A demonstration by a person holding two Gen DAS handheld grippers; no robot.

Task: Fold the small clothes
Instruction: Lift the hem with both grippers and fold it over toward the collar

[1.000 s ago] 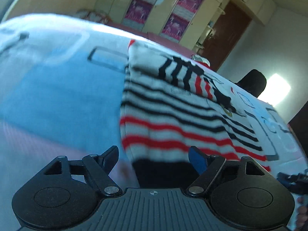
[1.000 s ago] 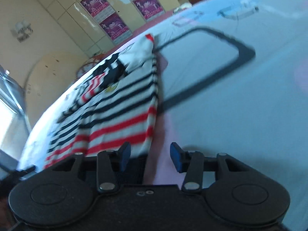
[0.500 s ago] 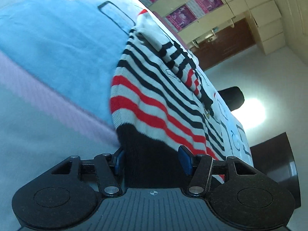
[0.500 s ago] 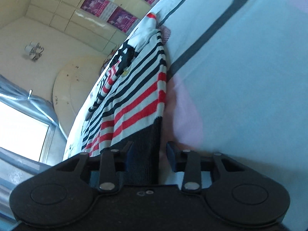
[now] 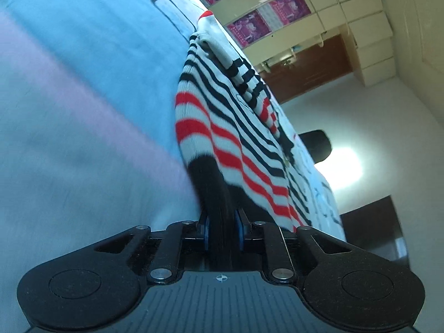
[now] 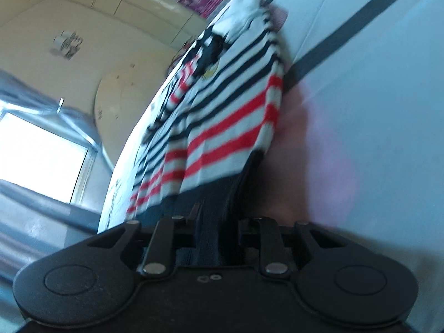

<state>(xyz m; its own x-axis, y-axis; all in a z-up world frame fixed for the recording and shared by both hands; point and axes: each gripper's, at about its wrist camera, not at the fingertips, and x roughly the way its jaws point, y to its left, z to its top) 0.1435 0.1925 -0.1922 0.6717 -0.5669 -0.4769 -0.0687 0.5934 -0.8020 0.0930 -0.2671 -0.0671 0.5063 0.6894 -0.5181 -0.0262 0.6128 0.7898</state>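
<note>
On the bed's pale blue sheet point(image 5: 91, 88), a striped sweater point(image 5: 222, 127) lying flat, its dark hem lifted at the near edge. Left tongs point(image 5: 222, 230) clamped on the hem's left corner, blue pads pressed against the black ribbing. Right tongs point(image 6: 216, 230) likewise closed on the dark hem at the sweater's right corner, cloth bunched between the fingers.

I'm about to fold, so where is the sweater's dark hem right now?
The hem sits bottom centre in both wrist views, pinched by the left hand-held gripper and the right hand-held gripper, with the bedsheet beside it.
</note>
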